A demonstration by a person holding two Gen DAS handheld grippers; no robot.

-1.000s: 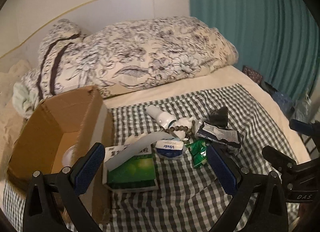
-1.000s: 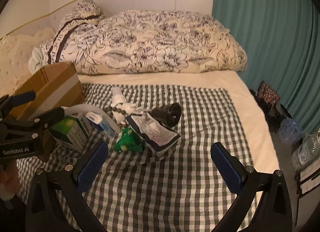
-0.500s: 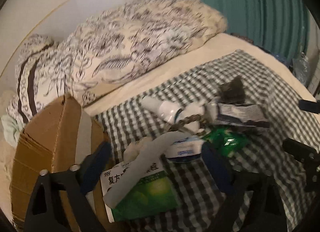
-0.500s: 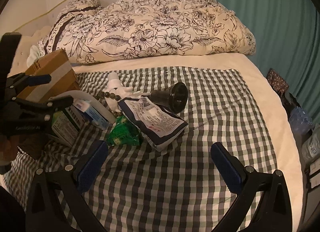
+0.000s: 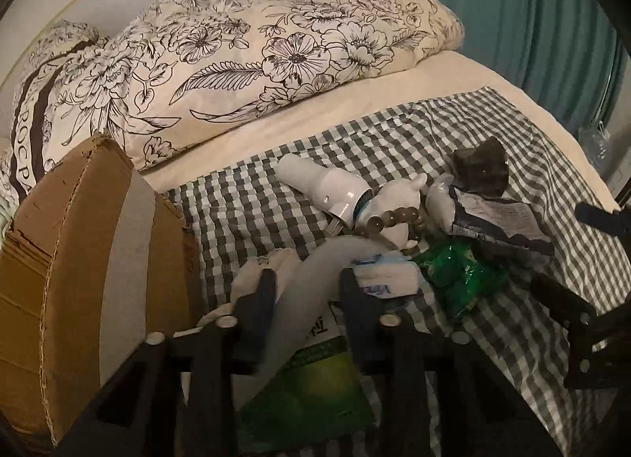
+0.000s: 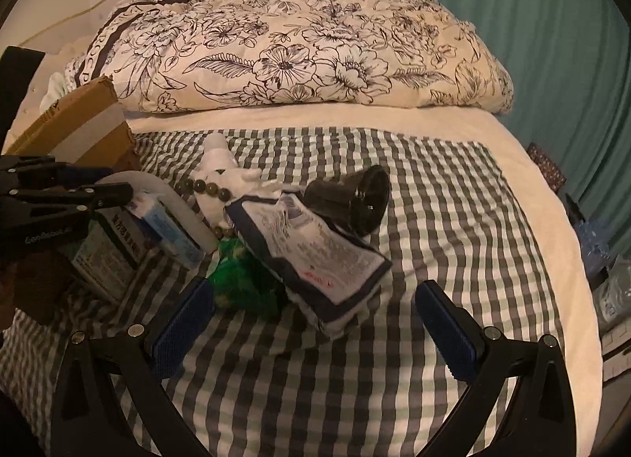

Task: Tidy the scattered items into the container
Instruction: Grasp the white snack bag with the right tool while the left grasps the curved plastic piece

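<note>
On a checked cloth (image 6: 434, 196) over a bed, the left gripper (image 5: 307, 299) is closing around a grey strap (image 5: 311, 291) lying across a green box (image 5: 311, 390), beside the cardboard box (image 5: 90, 260). The right gripper (image 6: 315, 323) hangs wide apart, empty, near a printed pouch (image 6: 315, 252).

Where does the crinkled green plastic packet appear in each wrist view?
Left wrist: crinkled green plastic packet lies right of centre, just right of the left gripper.
Right wrist: it lies left of centre, beside the right gripper's left finger.
Shared landmark: the navy-edged printed pouch bordering it.
</note>
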